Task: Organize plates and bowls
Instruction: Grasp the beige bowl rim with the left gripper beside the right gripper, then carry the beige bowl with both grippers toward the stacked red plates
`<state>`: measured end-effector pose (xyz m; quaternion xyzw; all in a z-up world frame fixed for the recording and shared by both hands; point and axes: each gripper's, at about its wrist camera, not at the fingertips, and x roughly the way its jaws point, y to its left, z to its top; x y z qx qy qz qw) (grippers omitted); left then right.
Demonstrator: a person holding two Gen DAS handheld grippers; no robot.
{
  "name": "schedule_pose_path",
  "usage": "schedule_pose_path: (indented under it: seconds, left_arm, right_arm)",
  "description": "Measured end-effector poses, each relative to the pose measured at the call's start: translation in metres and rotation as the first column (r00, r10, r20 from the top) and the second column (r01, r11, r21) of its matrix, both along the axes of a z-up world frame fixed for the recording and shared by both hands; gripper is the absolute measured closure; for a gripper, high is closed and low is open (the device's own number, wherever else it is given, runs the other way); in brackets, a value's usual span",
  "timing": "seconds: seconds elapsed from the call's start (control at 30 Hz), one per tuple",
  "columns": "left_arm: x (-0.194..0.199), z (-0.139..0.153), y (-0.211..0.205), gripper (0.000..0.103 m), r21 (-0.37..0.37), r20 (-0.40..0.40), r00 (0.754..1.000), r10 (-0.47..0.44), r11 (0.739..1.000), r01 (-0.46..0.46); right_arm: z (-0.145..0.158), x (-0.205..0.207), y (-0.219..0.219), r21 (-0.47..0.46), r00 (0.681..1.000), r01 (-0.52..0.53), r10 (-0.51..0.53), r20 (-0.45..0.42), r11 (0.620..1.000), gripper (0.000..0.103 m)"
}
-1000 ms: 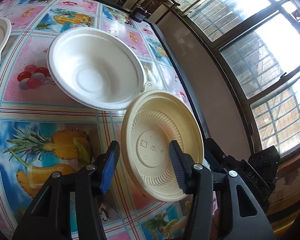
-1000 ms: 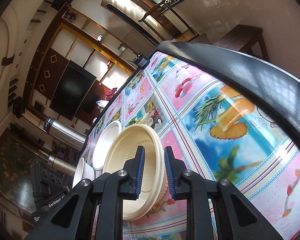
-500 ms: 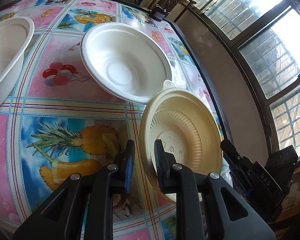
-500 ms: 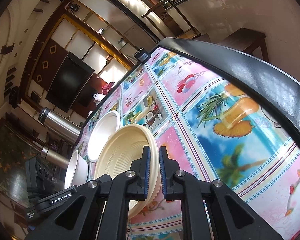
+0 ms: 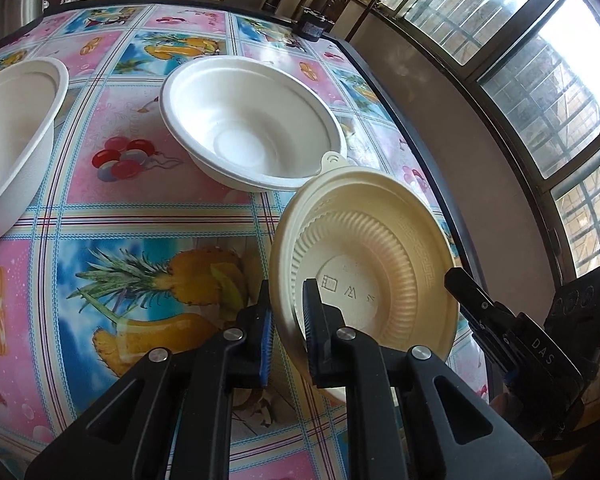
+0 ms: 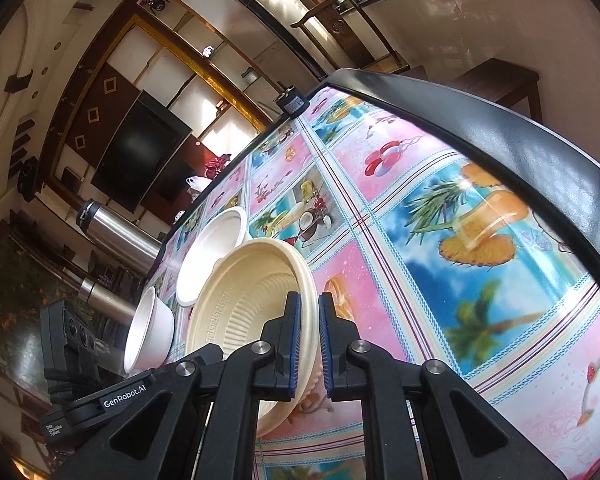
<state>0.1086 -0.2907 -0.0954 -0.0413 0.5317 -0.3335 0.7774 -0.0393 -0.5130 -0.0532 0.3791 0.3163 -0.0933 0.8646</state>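
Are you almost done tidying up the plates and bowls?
Not yet. Nothing looks stacked so far. Right now the cream bowl is in hand: the left gripper and the right gripper both pinch its rim, and it is tilted up off the table. Still left: the white bowl just behind it and the second white bowl further left both sit apart on the tablecloth.

the deep white bowl (image 5: 8, 140) is cut off by the left edge; cream bowl's (image 5: 372, 280) near rim hides behind fingers
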Motion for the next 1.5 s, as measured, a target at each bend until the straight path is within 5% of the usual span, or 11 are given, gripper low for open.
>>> schedule_pose_path:
  seconds: [0.6,1.5]
  left_arm:
    - [-0.028,0.010,0.015,0.090,0.108,0.193,0.981,0.017,0.993,-0.038]
    - [-0.076,0.010,0.187,0.086,0.149,0.291,0.930,0.225,0.949,-0.276]
  right_arm:
    - [-0.003,0.008,0.016,0.021,0.998,-0.062,0.062,-0.013,0.998,0.093]
    - [0.007,0.032,0.185,-0.085,0.918,-0.392,0.395,0.028,0.916,0.092]
